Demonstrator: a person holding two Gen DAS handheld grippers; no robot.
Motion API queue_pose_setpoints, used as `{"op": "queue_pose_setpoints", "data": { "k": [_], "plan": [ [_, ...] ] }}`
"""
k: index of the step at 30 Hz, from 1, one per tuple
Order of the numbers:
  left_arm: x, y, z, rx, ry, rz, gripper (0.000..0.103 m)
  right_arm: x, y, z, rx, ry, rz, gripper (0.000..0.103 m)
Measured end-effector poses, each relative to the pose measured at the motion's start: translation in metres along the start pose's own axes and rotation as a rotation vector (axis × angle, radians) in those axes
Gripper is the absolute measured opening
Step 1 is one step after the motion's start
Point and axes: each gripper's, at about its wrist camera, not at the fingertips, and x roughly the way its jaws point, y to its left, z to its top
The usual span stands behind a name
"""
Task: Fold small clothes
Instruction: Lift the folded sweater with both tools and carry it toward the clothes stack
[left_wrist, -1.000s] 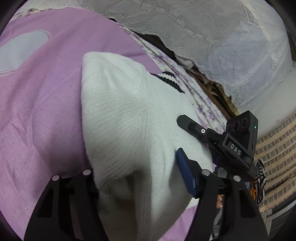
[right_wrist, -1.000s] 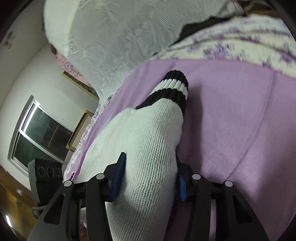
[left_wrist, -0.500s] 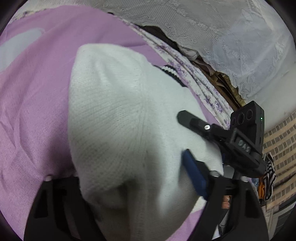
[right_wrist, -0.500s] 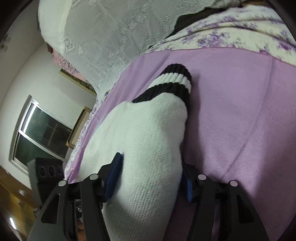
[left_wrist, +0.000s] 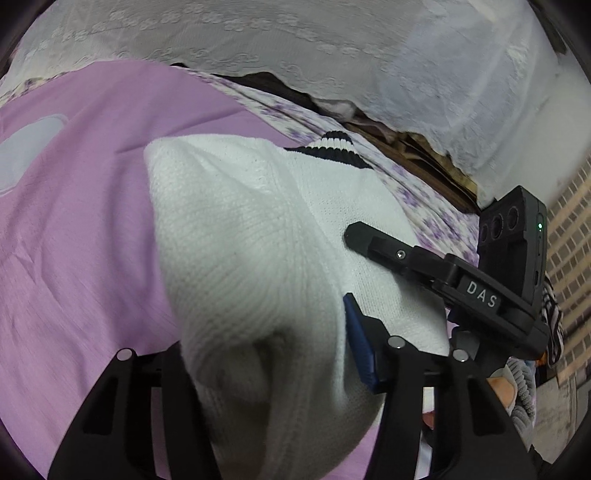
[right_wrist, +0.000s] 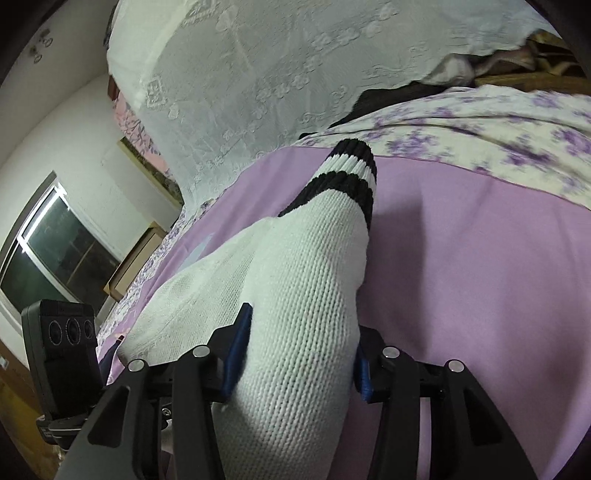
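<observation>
A white knit sock (left_wrist: 240, 258) with a black-striped cuff (left_wrist: 332, 147) hangs stretched between my two grippers over a purple sheet (left_wrist: 74, 240). My left gripper (left_wrist: 258, 332) has the bunched toe end between its jaws. They are closing, and the blue pad (left_wrist: 360, 347) presses into the knit; the other finger is hidden by the sock. My right gripper (right_wrist: 301, 332) holds the sock (right_wrist: 306, 295) across its middle, both blue pads squeezing it as its jaws close. The cuff (right_wrist: 347, 173) points away toward the bed's far side. The right gripper's finger (left_wrist: 373, 240) lies against the sock in the left wrist view.
A white lace cover (right_wrist: 277, 66) is draped behind the sheet, with a floral bedspread (right_wrist: 498, 122) at its foot. A window (right_wrist: 48, 251) and a wooden box (right_wrist: 136, 258) stand at the left. A brick wall (left_wrist: 569, 240) lies beyond the bed's right edge.
Both grippers have shifted and risen slightly with the sock still between them. The left gripper's jaws have drawn in on the toe end, and more of the lace cover shows.
</observation>
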Motion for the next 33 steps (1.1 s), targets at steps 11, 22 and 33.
{"op": "queue_pose_setpoints", "data": {
  "k": [11, 22, 33],
  "plan": [
    [-0.012, -0.067, -0.046, 0.096, 0.018, -0.082, 0.052, -0.091, -0.022, -0.045, 0.037, -0.049, -0.065, 0.048],
    [-0.027, -0.126, -0.080, 0.197, 0.021, -0.138, 0.052, -0.173, -0.032, -0.079, 0.054, -0.142, -0.109, 0.048],
    [-0.028, -0.222, -0.104, 0.349, 0.058, -0.227, 0.052, -0.286, -0.047, -0.116, 0.069, -0.327, -0.257, 0.048]
  ]
}}
